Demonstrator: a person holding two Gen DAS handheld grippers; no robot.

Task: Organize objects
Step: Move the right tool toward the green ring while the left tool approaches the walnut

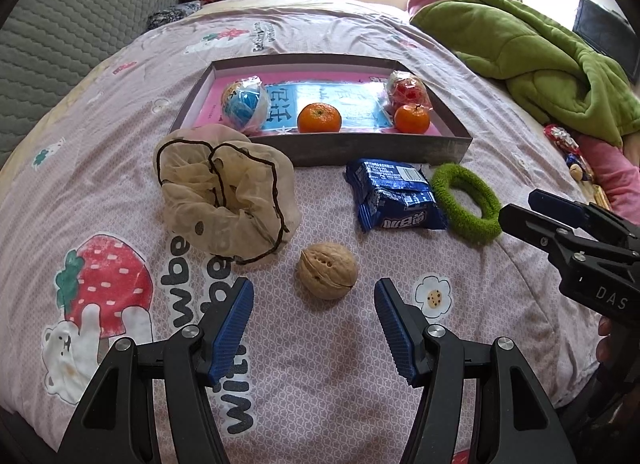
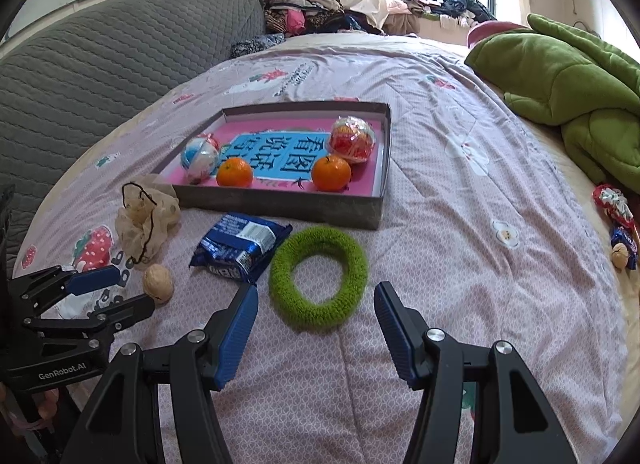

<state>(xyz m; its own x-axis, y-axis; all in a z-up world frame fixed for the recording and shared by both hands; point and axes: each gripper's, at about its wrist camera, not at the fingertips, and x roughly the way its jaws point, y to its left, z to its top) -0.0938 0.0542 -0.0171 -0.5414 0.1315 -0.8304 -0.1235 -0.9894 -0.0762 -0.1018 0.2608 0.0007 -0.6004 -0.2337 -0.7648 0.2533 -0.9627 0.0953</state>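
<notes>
Grey card forms the shallow tray (image 2: pixel 276 206) on the pink bedspread (image 2: pixel 460 224), and inside it, from left to right, sit a blue wrapped ball (image 2: pixel 200 158), an orange (image 2: pixel 235 172), a second orange (image 2: pixel 331 173) and a red wrapped ball (image 2: pixel 353 139). Before the tray's near wall lie a beige mesh pouch (image 1: pixel 224 188) at its left corner, a walnut (image 1: pixel 327 271) nearer the camera, a blue snack packet (image 2: pixel 240 250) and a green fuzzy ring (image 2: pixel 319 277). Left gripper (image 1: pixel 314 328) hangs spread and empty just short of the walnut, while the right gripper (image 2: pixel 316 330) hangs spread and empty just short of the ring.
</notes>
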